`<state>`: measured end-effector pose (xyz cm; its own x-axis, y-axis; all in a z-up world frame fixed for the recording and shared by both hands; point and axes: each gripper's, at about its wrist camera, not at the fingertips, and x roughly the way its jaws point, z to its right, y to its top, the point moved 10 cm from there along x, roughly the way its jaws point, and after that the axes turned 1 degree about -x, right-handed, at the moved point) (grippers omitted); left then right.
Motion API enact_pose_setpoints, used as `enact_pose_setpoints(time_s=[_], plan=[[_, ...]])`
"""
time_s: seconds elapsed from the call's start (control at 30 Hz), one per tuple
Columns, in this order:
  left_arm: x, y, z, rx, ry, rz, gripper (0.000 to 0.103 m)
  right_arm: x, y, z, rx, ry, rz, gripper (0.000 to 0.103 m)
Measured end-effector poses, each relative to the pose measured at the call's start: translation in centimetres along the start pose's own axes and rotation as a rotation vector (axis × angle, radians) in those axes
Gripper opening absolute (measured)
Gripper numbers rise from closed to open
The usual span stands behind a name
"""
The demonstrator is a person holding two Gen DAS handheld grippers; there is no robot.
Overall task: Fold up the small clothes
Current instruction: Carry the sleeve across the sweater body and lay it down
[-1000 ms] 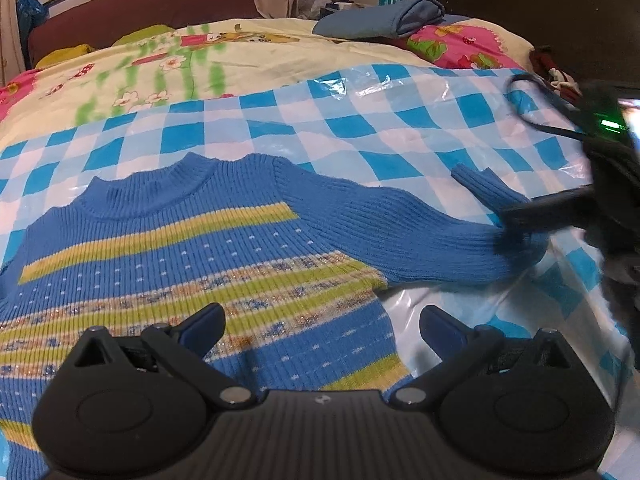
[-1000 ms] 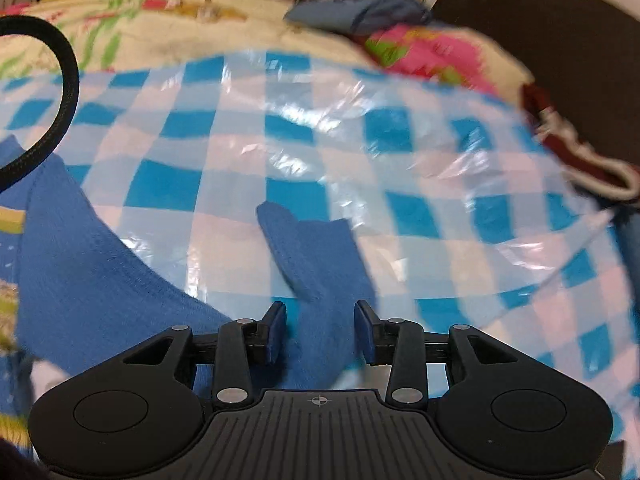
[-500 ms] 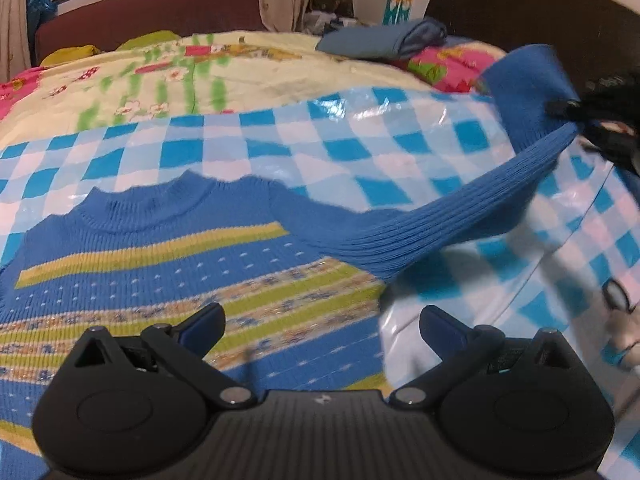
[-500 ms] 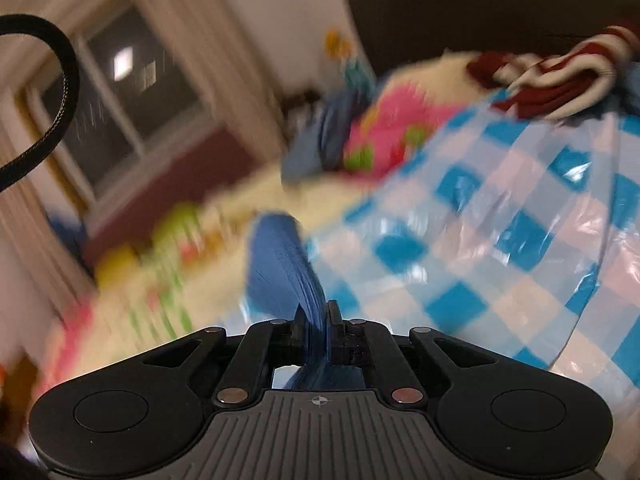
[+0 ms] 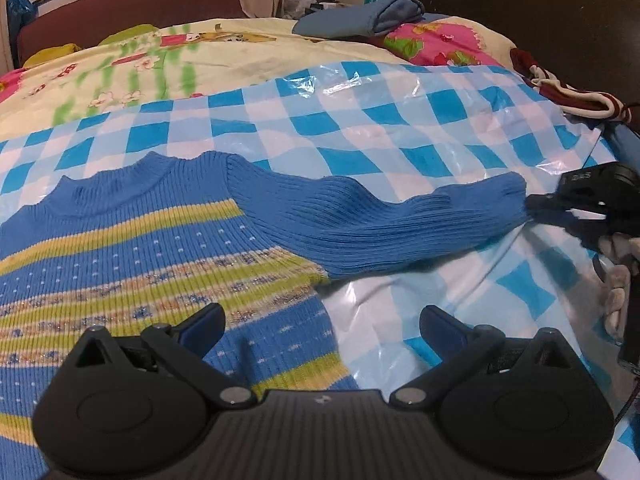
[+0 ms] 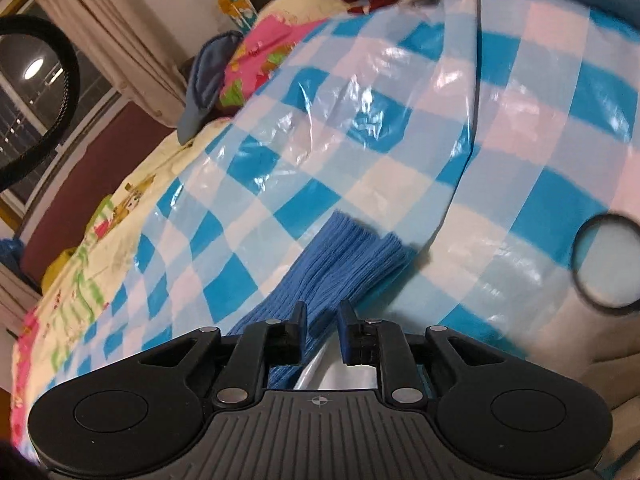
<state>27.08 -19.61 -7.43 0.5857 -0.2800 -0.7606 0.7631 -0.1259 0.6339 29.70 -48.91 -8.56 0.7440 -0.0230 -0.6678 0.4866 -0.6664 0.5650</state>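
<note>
Blue striped sweater (image 5: pixel 132 248) lies flat, front up, on a blue-and-white checked plastic sheet (image 5: pixel 360 140) spread over the bed (image 5: pixel 168 56). Its sleeve (image 5: pixel 372 224) is stretched out sideways across the sheet, slightly rumpled, cuff end away from the body.

Right hand-held gripper (image 6: pixel 322 322): jaws have just been opening, now a narrow gap. Sleeve cuff (image 6: pixel 352 252) sits just ahead of and partly under the fingertips; the pads do not look to be pressing on it, so I read it as released. In the left wrist view this gripper (image 5: pixel 536 204) sits right at the cuff end.

Left hand-held gripper (image 5: pixel 320 324): jaws spread wide, nothing between them, hovering over the sweater's lower side edge.

Handling, as judgement: ribbed knit, soft and light, stretchy, no stiffness; it will sag and drag when lifted by one point. The plastic underneath looks slick and crinkly, so the garment may slide rather than stay put. Best holds are probably the firmer ribbed edges: cuff, hem corner, shoulder seam. Pinch through both layers, lift low, and lay the sleeve across the chest.
</note>
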Motion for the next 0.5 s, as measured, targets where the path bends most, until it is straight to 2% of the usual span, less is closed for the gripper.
enact_pose_setpoints(time_s=[0.1,0.23,0.33,0.4,0.47,0.5], plan=[[-0.2,0.0,0.2,0.012,0.004,0.002,0.103,1.2,-0.5,0.1,0.038,0.005,-0.029,0.027],[-0.3,-0.1,0.2,0.020,0.007,0.002,0.103,2.1,-0.5,1.3,0.122,-0.007,-0.027,0.027],[0.0,0.1,0.3,0.018,0.009,0.001,0.103,1.9,0.0,1.8,0.157,0.003,0.010,0.027],[0.1,0.1,0.3,0.021,0.011,-0.003,0.103,1.6,0.5,1.3,0.122,0.008,0.041,0.018],[0.2,0.0,0.4,0.026,0.012,-0.005,0.103,1.4,0.8,0.6,0.113,0.045,0.034,0.009],[0.1,0.1,0.4,0.028,0.014,-0.003,0.103,1.1,1.1,0.2,0.123,0.075,0.035,0.008]])
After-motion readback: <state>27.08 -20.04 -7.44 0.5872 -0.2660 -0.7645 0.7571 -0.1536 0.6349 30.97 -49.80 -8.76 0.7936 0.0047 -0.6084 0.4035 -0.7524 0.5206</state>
